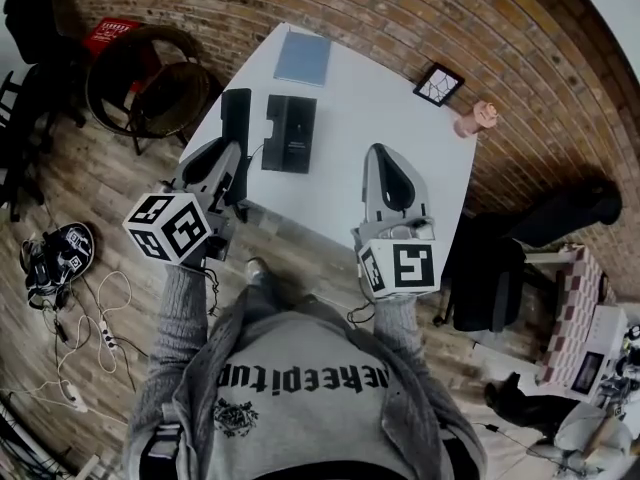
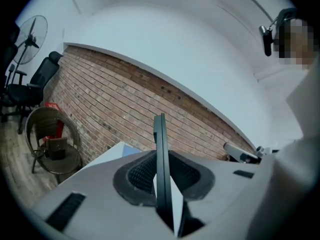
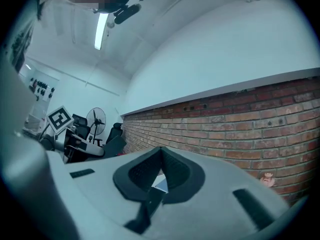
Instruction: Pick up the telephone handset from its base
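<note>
Grey knit sleeves point(image 1: 185, 318) of the person sit closest to the lens, with a marker cube point(image 1: 168, 226) at the rear of each tong.

Head view: left gripper point(image 1: 233, 156) reaches over the near-left edge of the white rectangular table point(image 1: 390, 98). Its jaws are clamped on the near end of the black slab-shaped telephone handset point(image 1: 237, 113). Handset runs straight on from the jaw tips, away from the person. It lies just left of the black rectangular telephone base point(image 1: 291, 133), parallel to it, with a strip of white table between them, so it is off the cradle. Can't tell from here whether it's clear of the tabletop. Right gripper point(image 1: 380, 153) is over the table's near edge, well right of the base, touching nothing. Farther back are a blue-grey flat pad point(image 1: 303, 58), a small black-framed picture point(image 1: 438, 84) and a pink figurine point(image 1: 477, 118).

Left gripper view: pads closed on the handset, seen edge-on. It is thin and matte black with a lighter grey edge along one side. It stands upright, sticking well past the jaw tips against the red brick wall point(image 2: 100, 89). Round wicker chair point(image 2: 52, 144) at lower left.

Right gripper view: jaws together, pad tips meeting, nothing held. Only a sliver of white table shows through the gap behind the tips.
</note>
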Motion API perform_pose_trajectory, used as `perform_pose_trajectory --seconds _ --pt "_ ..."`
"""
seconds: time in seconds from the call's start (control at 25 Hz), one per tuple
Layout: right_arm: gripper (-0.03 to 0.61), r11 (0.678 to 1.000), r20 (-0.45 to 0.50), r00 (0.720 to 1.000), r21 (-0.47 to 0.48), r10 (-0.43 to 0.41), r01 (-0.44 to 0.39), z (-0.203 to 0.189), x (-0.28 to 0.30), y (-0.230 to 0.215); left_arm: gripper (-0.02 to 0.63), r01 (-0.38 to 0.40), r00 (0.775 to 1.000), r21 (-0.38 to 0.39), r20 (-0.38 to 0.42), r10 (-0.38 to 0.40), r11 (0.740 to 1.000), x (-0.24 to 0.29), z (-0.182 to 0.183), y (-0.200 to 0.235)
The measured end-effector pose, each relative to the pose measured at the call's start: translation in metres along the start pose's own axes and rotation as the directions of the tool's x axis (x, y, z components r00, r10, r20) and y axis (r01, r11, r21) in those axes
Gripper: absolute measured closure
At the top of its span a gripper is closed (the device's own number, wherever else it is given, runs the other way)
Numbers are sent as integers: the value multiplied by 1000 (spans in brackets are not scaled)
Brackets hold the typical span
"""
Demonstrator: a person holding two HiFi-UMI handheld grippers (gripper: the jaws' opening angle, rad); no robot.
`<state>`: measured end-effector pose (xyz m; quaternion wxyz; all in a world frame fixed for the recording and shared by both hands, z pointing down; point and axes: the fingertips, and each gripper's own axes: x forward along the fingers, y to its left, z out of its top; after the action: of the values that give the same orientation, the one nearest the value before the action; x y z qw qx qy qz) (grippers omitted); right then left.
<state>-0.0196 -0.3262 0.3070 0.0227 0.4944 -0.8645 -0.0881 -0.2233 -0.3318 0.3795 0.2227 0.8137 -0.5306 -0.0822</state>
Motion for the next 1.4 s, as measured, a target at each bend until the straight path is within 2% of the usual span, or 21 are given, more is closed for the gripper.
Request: perform_pose_trajectory --seconds 0.28,0.6,1.2,1.4 --pt "575 999 40 998 2 40 -40 15 -22 8 543 -48 993 38 106 44 998 -41 22 -26" --pt "575 997 75 994 -3 76 -76 28 -51 12 543 -97 974 89 215 76 991 -82 39 -60" --pt "575 994 110 988 -25 110 -108 46 -102 9 543 -222 923 187 357 144 957 -134 43 -113" --pt "575 993 114 986 -29 120 -117 45 -117 6 543 -268 910 195 374 181 944 -147 40 -131"
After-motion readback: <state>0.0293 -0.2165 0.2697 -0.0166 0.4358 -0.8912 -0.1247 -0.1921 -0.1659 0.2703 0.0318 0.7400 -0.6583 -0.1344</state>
